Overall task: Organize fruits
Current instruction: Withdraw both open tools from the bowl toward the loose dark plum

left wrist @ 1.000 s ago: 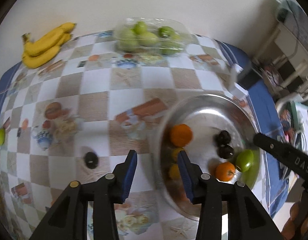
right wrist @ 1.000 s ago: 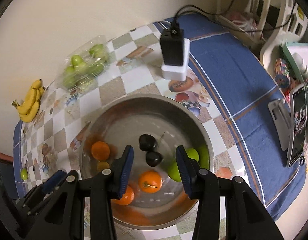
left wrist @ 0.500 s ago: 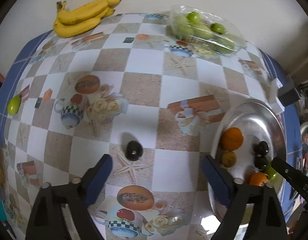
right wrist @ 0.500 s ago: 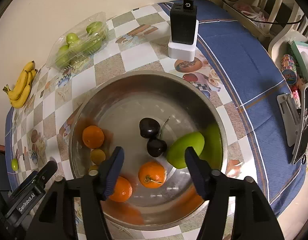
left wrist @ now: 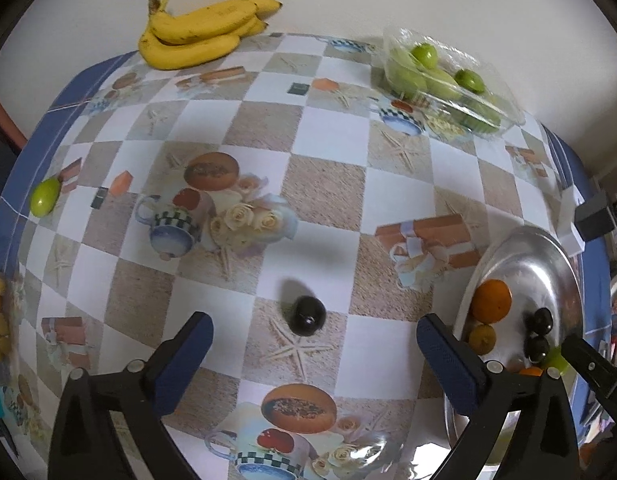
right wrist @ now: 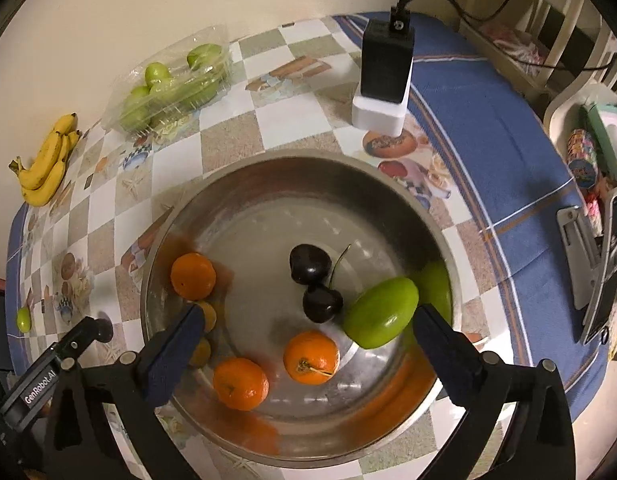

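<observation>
My left tongs [left wrist: 313,354] spread wide, empty, over a dark cherry [left wrist: 307,315] lying on the worktop [left wrist: 324,184] left of the steel bowl [right wrist: 244,208]. My right tongs [right wrist: 306,336] also wide, empty, above the bowl: green fruit [right wrist: 381,312], two cherries, oranges inside. Bananas [left wrist: 200,32] and one small green fruit [left wrist: 45,197] sit far off.

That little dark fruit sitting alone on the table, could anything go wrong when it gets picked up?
Possibly. The small round dark fruit lies loose on the smooth checkered tablecloth, so the open left hand-held gripper could nudge it and send it rolling. Its glossy skin might also slip or bruise if squeezed. The steel bowl already holds fruit, so a drop could knock them.
</observation>
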{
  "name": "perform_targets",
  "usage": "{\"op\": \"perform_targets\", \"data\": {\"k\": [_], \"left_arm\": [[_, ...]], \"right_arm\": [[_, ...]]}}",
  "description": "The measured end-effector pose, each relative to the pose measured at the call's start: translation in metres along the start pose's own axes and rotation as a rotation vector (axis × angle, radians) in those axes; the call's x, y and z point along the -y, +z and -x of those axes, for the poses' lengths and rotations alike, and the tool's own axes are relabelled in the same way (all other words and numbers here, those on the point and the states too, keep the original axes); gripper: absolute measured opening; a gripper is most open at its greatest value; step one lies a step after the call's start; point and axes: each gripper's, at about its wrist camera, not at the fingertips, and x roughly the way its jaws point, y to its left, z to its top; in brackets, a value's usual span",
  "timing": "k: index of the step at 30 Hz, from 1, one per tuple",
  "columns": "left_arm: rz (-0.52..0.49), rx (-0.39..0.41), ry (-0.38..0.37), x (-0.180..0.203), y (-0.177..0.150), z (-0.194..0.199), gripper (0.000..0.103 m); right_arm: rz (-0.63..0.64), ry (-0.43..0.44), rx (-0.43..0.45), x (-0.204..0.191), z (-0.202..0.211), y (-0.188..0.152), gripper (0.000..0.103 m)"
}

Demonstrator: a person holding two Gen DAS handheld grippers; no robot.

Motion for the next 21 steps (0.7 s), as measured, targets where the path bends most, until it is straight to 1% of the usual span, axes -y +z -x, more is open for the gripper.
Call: {"op": "perform_targets", "data": {"k": [4,11,15,21], "left_arm": [[0.004,0.003,-0.004,-0.004,0.002,0.002,0.103],[-0.039,0.006,0.028,-0.006,0.002,0.003,0.103],[-0.056,0.018,0.038,-0.01,0.004,0.005,0.103],[-0.061,0.034,0.063,-0.032,0.011,0.011,0.103]], "right_arm": [[-0.018,0.028,0.01,0.001,0.002,0.001,0.103],[-0.02,0.048,0.017,-0.006,0.005,0.001,0.103],[-0.016,0.042,0.005,-0.012,0.002,0.0,0.103],[-0.003,0.045,-0.004,-0.023,0.002,-0.001,0.103]]}}
